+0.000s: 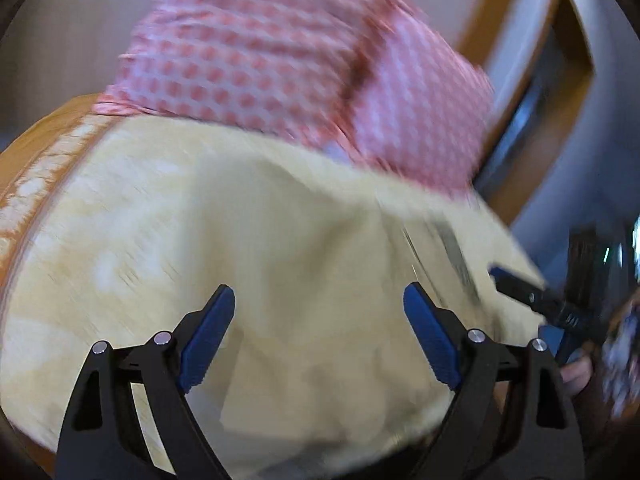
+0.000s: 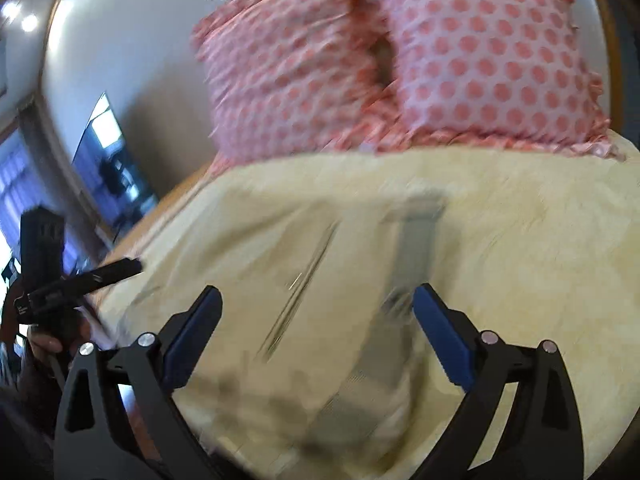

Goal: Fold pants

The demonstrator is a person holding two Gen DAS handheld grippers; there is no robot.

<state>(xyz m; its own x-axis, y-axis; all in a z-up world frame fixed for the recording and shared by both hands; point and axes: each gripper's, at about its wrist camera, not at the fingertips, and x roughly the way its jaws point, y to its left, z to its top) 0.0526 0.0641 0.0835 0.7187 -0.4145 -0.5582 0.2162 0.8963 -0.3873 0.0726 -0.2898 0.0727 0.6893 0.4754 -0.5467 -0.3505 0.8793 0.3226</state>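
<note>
Cream pants (image 2: 312, 264) lie spread on the bed, with a grey band (image 2: 412, 248) and a thin dark seam line (image 2: 304, 276) on them; both views are motion-blurred. In the left wrist view the same cream cloth (image 1: 280, 240) fills the middle. My left gripper (image 1: 320, 300) is open and empty above the cloth. My right gripper (image 2: 318, 300) is open and empty above the pants. The right gripper also shows at the right edge of the left wrist view (image 1: 532, 296); the left gripper shows at the left edge of the right wrist view (image 2: 80, 280).
Two pink polka-dot pillows (image 2: 480, 60) lean at the head of the bed, also in the left wrist view (image 1: 280, 52). An orange bedsheet edge (image 1: 36, 168) runs along the left. A white wall, a wooden frame (image 1: 560, 80) and a dark screen (image 2: 112, 160) stand beside the bed.
</note>
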